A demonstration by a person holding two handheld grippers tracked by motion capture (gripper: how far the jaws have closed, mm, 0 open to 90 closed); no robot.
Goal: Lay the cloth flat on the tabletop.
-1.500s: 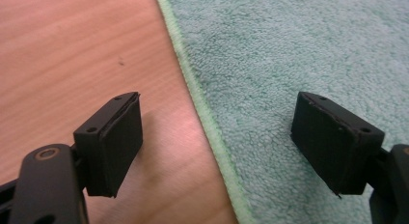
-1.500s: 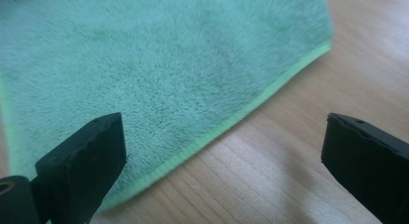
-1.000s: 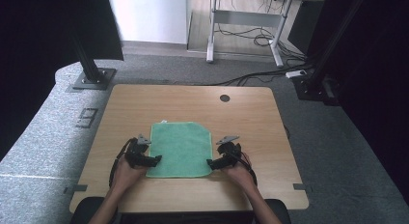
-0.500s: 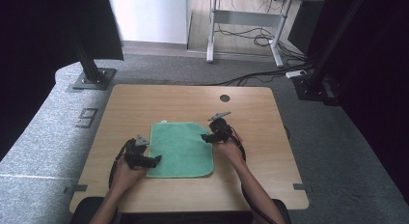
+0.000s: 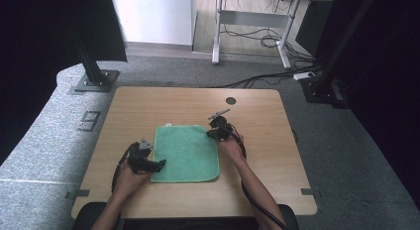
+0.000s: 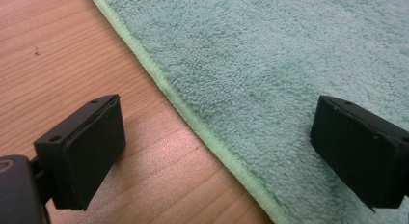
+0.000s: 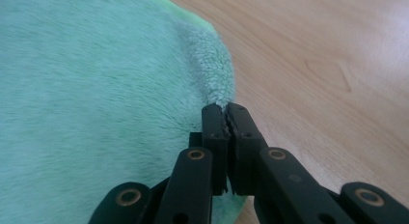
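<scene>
Straddling the near left edge of the green towel (image 5: 185, 153), your left gripper (image 5: 157, 164) waits released, one jaw over the bare table (image 5: 148, 103), the other over the cloth. That towel lies flat at mid-table between your hands. At its far right corner, your right gripper (image 5: 210, 132) has just clenched, pinching the cloth, so the towel runs toward you from it.

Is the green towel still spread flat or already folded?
Spread flat: the green towel lies single-layered on the table; only its far right corner is pinched up by the right gripper.
</scene>
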